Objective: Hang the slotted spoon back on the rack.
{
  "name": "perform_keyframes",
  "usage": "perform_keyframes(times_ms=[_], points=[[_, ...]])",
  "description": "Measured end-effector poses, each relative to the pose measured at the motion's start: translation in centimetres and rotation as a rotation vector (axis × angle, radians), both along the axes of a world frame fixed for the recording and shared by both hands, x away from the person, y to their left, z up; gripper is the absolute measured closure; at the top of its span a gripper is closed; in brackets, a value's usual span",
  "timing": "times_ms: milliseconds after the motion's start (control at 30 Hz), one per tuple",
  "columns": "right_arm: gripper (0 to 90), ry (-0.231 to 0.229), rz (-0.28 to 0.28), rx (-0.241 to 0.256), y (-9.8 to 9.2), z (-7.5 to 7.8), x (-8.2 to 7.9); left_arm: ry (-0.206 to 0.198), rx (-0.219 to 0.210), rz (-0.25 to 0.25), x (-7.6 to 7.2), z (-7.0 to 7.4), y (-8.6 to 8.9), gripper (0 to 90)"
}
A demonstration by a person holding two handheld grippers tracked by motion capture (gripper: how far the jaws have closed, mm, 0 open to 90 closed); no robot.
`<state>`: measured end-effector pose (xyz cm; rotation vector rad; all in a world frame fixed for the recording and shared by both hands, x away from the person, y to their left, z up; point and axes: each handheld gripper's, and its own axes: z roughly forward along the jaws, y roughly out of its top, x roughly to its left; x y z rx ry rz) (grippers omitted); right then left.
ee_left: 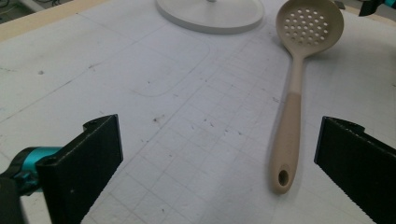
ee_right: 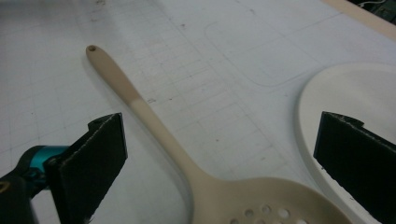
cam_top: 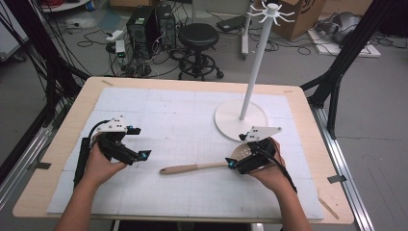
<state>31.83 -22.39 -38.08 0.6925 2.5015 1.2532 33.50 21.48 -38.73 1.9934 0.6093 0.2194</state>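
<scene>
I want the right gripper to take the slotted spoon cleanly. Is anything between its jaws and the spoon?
Nothing visible. The right gripper is open, and the slotted spoon lies between its jaws on bare mat, the stand's base off to one side.

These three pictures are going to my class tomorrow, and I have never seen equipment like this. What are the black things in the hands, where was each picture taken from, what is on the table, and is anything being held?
A person sits at a wooden table covered by a white gridded mat. Each hand holds a hand-operated gripper with two black jaws. The wide picture comes from a camera overhead. The other two come from cameras riding on the left gripper and the right gripper, looking out between their jaws. On the mat lie a beige slotted spoon and a white stand with a tall pole and hooks on top. Both grippers are open. Nothing is held, though the right gripper sits over the spoon's bowl.
</scene>
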Motion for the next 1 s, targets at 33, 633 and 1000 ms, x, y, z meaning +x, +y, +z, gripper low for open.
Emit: perform_keyframes(times_ms=[33,633,1000], points=[[1.6,0.006,0.008,-0.009,0.5,0.0,0.2,-0.002,-0.003,-0.006,0.0,0.0,0.0,1.7],[19.4,0.1,0.181,-0.169,7.2,-1.1,2.1,-0.06,-0.057,-0.012,-0.7,1.9,0.8,1.7],[36.2,0.158,0.264,-0.295,9.8,-2.3,2.3,-0.066,-0.053,-0.014,-0.7,2.0,0.9,1.7]])
